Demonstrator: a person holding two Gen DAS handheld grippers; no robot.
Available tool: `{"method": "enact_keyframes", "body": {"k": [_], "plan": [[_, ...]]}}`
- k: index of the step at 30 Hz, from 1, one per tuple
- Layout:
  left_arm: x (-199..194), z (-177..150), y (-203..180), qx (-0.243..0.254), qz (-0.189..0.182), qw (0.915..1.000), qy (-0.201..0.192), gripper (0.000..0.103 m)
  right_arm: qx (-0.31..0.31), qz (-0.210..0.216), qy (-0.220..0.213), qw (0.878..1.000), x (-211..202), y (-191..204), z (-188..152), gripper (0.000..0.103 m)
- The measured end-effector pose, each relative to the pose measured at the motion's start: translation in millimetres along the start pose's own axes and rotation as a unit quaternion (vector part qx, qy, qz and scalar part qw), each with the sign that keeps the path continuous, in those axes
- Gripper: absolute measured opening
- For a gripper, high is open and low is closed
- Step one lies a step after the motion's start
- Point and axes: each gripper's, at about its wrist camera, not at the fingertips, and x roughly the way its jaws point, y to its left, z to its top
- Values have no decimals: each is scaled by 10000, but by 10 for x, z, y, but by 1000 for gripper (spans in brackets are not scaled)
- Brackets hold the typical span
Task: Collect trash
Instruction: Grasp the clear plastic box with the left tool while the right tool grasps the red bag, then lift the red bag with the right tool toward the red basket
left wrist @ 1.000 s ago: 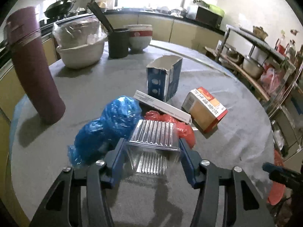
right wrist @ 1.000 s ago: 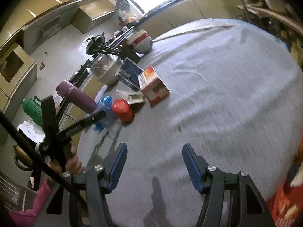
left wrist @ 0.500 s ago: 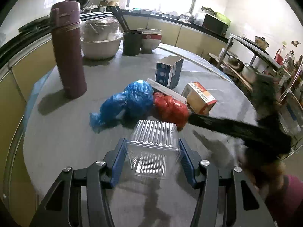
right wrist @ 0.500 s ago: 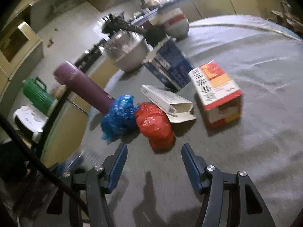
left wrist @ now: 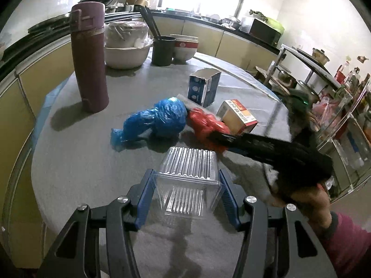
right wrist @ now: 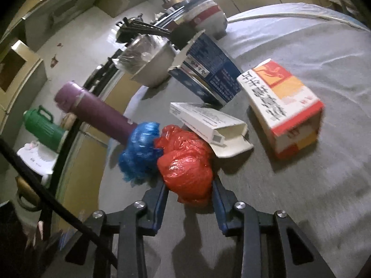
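Note:
My left gripper [left wrist: 185, 185] is shut on a clear ribbed plastic container [left wrist: 189, 162], held just above the grey table [left wrist: 81, 157]. A crumpled red plastic bag [right wrist: 183, 157] lies on the table against a blue plastic bag [right wrist: 139, 150]. My right gripper [right wrist: 189, 183] has the red bag between its fingers; its jaws are closing and the pads touch the bag's sides. In the left wrist view the right gripper [left wrist: 220, 137] reaches in from the right onto the red bag [left wrist: 204, 122], beside the blue bag [left wrist: 162, 120].
A flat white carton [right wrist: 204, 118], an orange-and-white box [right wrist: 280, 102] and an open blue box [right wrist: 208, 67] lie behind the bags. A purple flask [left wrist: 89, 58], a covered bowl [left wrist: 126, 53] and a black cup [left wrist: 163, 51] stand further back. A hand [left wrist: 310, 199] holds the right gripper.
My right gripper swept across the table to the red bag and narrowed around it. My left gripper drew back from the bags, still holding the clear container.

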Motion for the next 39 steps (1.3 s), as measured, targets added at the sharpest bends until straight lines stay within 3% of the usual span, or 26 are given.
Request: {"method": "enact_keyframes", "body": {"k": [7,12,20,39], "plan": [[31,-53,-228,119,9,9998,141,57,79,76,-172,9998,-666,-192,-297,39],[53,-136,-422,231,37,9994,255,56,-29,-126,-395,9991,-1114,-278,-531,39],[21,-240,-766,552,93,9980,285,57,-18,-206,-653,9977,-1617,-391,-863,39],[170,-433,-1246,1043,605,9916,478,57,445,-132,-770,9960,-1953,-728,-1221,39]]}}
